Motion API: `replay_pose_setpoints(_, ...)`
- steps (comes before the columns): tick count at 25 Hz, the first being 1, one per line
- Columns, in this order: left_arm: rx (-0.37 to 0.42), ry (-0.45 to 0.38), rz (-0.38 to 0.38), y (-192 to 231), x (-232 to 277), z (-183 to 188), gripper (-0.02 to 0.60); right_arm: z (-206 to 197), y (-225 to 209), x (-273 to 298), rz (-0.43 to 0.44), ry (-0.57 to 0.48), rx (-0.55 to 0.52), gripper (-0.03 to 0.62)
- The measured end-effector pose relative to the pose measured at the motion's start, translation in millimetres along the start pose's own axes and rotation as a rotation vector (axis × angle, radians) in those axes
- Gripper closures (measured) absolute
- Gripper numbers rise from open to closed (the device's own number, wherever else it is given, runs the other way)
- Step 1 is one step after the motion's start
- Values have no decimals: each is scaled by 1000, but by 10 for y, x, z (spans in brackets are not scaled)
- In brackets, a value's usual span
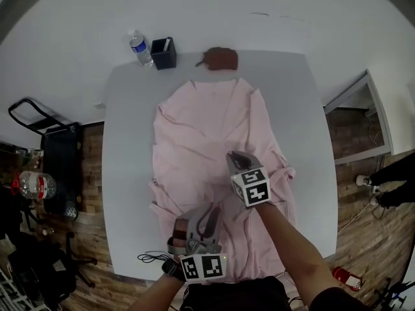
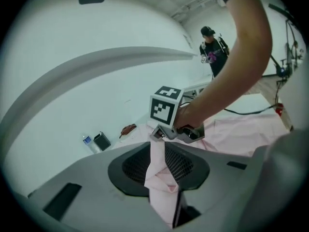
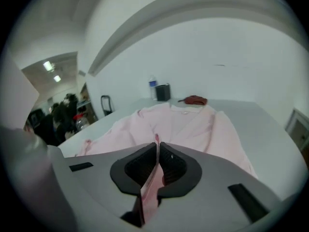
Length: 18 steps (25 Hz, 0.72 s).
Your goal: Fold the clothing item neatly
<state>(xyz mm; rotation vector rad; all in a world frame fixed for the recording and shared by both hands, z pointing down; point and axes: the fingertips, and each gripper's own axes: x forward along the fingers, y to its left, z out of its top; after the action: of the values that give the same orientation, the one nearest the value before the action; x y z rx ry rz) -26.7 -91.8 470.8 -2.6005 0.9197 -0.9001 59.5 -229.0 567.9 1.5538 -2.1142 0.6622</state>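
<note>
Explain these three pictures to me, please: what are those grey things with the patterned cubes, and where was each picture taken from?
There is no robot here. A person holds a two-jawed gripper in each hand, and the patterned cubes are part of those tools. The head view comes from a camera on the person's head, looking down at a white table. The other two views come from cameras riding on the left gripper and the right gripper, each looking along its own jaws. A pink shirt lies spread on the table. Near the far edge are a water bottle, a black holder and a brown item. Each gripper is closed on a pinch of the shirt's fabric.
</note>
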Motion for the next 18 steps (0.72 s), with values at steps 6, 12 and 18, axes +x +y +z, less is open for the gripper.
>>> replay_pose_setpoints(6,-140,2,27,-42,-72,-108,488,-543,-501,-248,-184,104,269,562)
replay_pose_setpoints(12,-324,6,-65,-214,-201,-351,488,-659,-285,-480,-101,105,303,442)
replay_pose_setpoints(18,-384,-44,-157,-416,-399,-344,542,-631,-251,-1636,-20,-68,304,442)
